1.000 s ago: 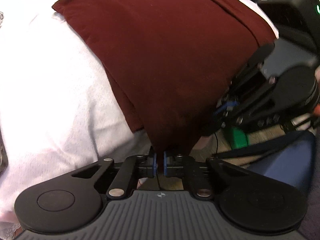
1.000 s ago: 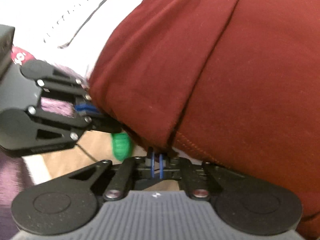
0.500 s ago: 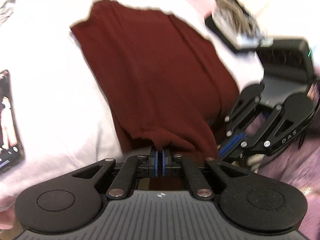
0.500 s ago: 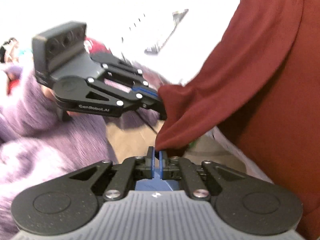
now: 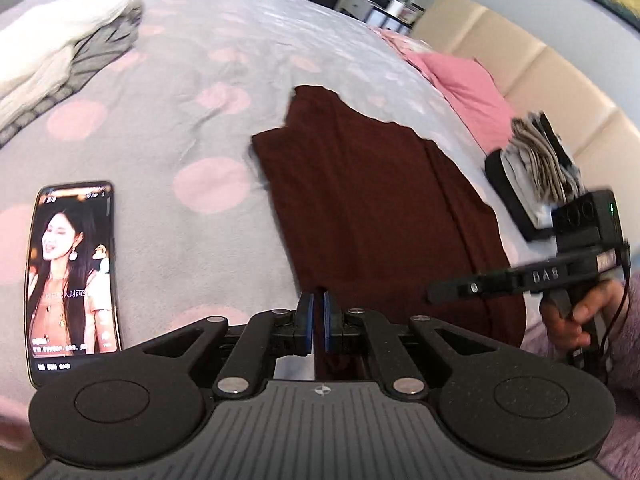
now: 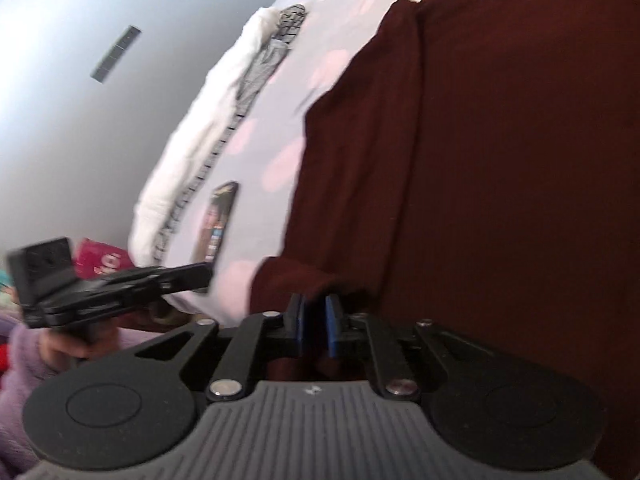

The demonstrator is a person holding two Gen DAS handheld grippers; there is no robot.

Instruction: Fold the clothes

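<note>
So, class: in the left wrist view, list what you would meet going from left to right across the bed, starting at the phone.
phone → maroon garment → right gripper → hand gripping its handle.

The dark maroon garment (image 5: 372,200) I am folding lies flat on the bed, doubled lengthwise into a long band with a raised fold line along one side, its near end draped over the bed's edge.
</note>
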